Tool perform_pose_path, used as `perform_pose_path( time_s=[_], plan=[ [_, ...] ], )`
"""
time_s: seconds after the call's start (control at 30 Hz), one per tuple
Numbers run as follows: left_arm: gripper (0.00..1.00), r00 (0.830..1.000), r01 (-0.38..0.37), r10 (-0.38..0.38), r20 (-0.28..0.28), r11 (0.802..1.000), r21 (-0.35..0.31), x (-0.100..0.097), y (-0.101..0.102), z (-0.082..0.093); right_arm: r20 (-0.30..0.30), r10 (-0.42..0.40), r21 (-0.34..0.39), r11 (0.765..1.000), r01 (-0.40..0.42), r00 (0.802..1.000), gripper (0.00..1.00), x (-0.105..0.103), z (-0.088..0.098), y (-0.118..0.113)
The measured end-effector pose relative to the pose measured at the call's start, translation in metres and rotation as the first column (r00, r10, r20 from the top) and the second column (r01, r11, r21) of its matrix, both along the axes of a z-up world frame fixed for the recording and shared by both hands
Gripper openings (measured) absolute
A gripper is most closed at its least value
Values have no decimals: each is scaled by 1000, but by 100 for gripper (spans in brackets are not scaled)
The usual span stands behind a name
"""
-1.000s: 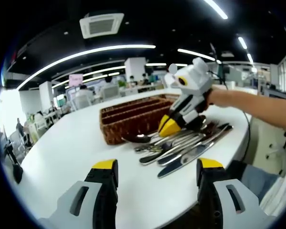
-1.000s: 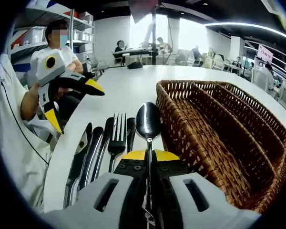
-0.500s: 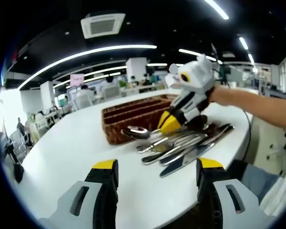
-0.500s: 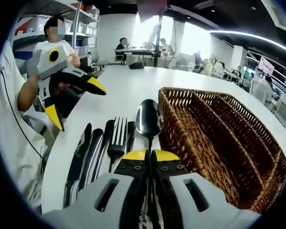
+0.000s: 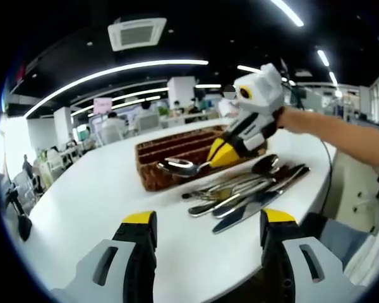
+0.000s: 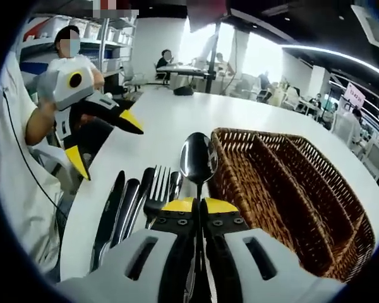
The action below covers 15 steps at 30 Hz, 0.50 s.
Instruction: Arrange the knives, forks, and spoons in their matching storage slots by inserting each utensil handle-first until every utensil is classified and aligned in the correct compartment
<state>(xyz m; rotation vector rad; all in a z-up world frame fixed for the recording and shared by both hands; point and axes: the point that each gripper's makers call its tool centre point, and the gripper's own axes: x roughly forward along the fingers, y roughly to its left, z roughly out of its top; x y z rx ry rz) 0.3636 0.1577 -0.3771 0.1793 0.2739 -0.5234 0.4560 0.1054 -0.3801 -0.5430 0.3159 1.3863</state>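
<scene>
The right gripper [image 6: 191,205] has its fingers closed tight on the handle of a spoon [image 6: 198,159], the bowl sticking out ahead of the fingertips. Held by the handle end this way, the spoon probably has to be turned before it can go handle-first into the wicker tray [image 6: 284,189], which sits just to the right of the fingers. In the left gripper view the same spoon [image 5: 180,166] hangs clear of the bench [image 5: 82,196], its bowl over the near wall of the tray [image 5: 170,151].

Left of the right gripper's fingers lies the rest of the pile: a fork [image 6: 158,189] and knives [image 6: 114,208], side by side on the bench. The left gripper [image 5: 205,233] waits with fingers spread wide and nothing between them, well back from the pile [image 5: 240,192], likely keeping out of the way.

Compared with a second ago, the spoon has been lifted off the pile, and the right gripper sits higher and nearer the tray.
</scene>
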Motion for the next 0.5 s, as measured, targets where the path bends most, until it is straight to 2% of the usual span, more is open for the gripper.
perform_pose_path(
  time_s=[0.17, 0.5],
  plan=[
    [67, 1000, -1, 1, 7, 1000, -1, 0, 0, 2, 18, 3, 7, 1000, -3, 1000, 3, 0, 10, 0],
    [70, 1000, -12, 13, 20, 999, -42, 1, -3, 7, 24, -10, 29, 1000, 10, 1000, 3, 5, 26, -9]
  ],
)
